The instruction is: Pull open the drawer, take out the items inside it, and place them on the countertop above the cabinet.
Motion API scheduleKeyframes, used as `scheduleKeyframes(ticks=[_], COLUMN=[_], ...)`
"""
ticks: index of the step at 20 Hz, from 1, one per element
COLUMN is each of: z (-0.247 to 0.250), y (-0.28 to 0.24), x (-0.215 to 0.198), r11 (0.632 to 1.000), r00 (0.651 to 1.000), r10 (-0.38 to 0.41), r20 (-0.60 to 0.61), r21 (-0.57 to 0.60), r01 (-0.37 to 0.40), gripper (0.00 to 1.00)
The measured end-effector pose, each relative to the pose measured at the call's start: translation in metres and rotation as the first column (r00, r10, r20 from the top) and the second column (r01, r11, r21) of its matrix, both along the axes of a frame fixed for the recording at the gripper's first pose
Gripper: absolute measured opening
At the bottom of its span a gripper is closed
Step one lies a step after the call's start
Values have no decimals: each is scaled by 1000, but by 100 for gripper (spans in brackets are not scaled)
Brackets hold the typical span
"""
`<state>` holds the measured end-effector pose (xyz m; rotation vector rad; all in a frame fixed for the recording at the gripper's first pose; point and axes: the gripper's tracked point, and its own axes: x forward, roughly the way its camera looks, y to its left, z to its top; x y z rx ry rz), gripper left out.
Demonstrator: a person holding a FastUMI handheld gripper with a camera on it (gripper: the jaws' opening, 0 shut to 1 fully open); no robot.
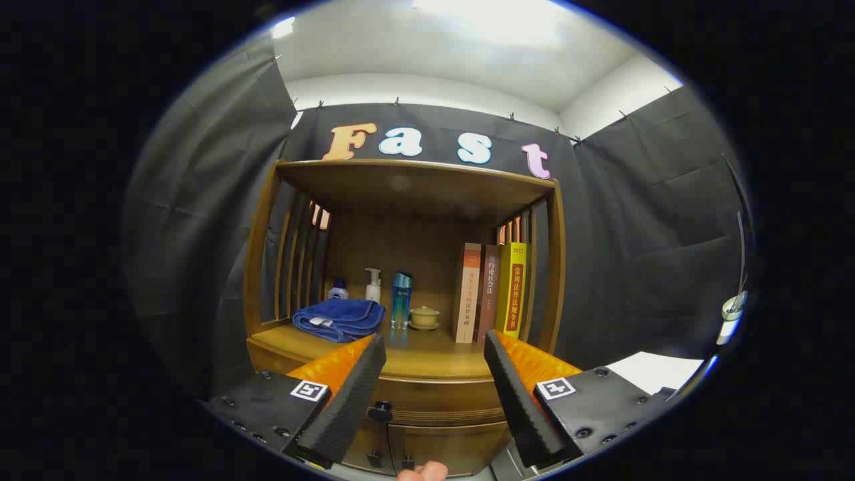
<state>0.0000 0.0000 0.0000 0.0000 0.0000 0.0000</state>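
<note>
The gripper (434, 354) is standing wide open, holding nothing. The drawer (437, 397) is sitting closed under the countertop (427, 364), its knob (381, 411) just beside 1 finger. Closing off-centre, the fingers are risking slipping off the small knob.

Wooden drawer (434, 399) closed under countertop (427, 361), dark knob (381, 411) left of centre

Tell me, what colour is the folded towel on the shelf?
Blue. The towel lies folded on the countertop, beyond the open gripper, in the gripper view.
</note>
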Motion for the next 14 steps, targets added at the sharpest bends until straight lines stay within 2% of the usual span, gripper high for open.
scheduleKeyframes(ticks=[14], z=[1], y=[8], x=[0], r11=[1000], r00=[1000], r10=[31], r20=[-2], r21=[5], r01=[-31], gripper=[98])
